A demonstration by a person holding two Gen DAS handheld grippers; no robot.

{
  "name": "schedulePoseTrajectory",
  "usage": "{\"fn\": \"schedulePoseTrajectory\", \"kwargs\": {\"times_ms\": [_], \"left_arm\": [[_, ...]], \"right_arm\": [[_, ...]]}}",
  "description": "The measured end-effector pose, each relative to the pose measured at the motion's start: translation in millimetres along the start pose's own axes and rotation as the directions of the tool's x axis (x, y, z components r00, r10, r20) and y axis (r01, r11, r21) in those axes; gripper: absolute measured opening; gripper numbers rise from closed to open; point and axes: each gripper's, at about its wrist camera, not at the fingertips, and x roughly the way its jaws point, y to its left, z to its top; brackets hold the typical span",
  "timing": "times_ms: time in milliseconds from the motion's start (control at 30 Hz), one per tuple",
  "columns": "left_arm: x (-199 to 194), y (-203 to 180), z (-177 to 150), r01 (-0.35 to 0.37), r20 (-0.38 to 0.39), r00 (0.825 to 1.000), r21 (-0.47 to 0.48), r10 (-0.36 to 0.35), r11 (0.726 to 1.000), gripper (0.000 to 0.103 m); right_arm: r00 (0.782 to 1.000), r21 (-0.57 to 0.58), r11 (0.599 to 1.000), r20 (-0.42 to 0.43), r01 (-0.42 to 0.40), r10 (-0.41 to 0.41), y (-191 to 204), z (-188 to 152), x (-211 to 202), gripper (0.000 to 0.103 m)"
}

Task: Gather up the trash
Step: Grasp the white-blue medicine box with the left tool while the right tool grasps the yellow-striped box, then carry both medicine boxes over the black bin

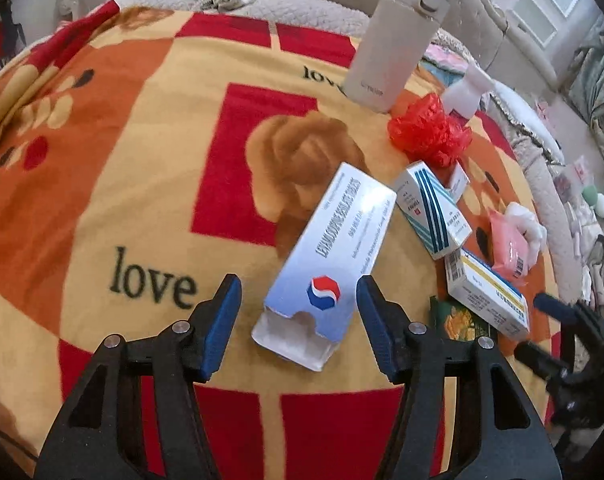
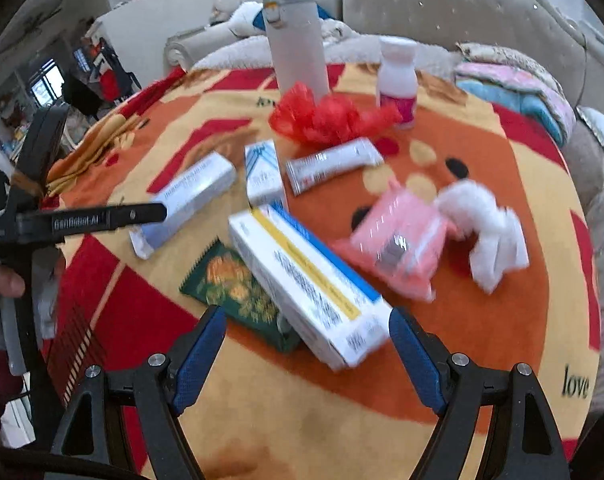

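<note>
An opened white-and-blue medicine box [image 1: 326,268] lies on the blanket, its near end between the open fingers of my left gripper [image 1: 295,300]. It also shows in the right wrist view [image 2: 185,204]. My right gripper [image 2: 308,344] is open around the near end of a white box with yellow and blue stripes [image 2: 310,284], which rests on a green wrapper [image 2: 233,292]. Other trash lies beyond: a blue-striped box [image 1: 432,210], a crumpled red plastic bag [image 2: 330,118], a pink packet [image 2: 398,248], white tissue [image 2: 490,232] and a long white box [image 2: 334,166].
A tall white flask [image 2: 295,40] and a small white bottle [image 2: 398,76] stand at the back of the "love" blanket [image 1: 141,200]. Sofa cushions [image 2: 442,8] and folded cloth [image 2: 514,88] lie behind. The left gripper's body [image 2: 61,220] crosses the left side.
</note>
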Motion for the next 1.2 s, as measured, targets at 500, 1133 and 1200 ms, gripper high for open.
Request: {"fn": "schedulePoseTrajectory", "kwargs": {"times_ms": [500, 1133, 1200], "left_arm": [[31.4, -21.8, 21.2, -0.038, -0.003, 0.999, 0.091, 0.039, 0.995, 0.06], [12.4, -19.7, -3.1, -0.007, 0.04, 0.999, 0.066, 0.004, 0.998, 0.046], [1.4, -22.1, -13.0, 0.007, 0.048, 0.999, 0.062, -0.01, 0.998, 0.046]], "right_arm": [[0.985, -0.085, 0.99, -0.144, -0.108, 0.095, 10.7, 12.6, 41.3, 0.066], [0.996, 0.075, 0.993, -0.012, -0.089, 0.09, 5.8, 9.8, 31.1, 0.042], [0.995, 0.084, 0.992, 0.017, -0.098, 0.097, 4.3, 0.7, 13.0, 0.042]]}}
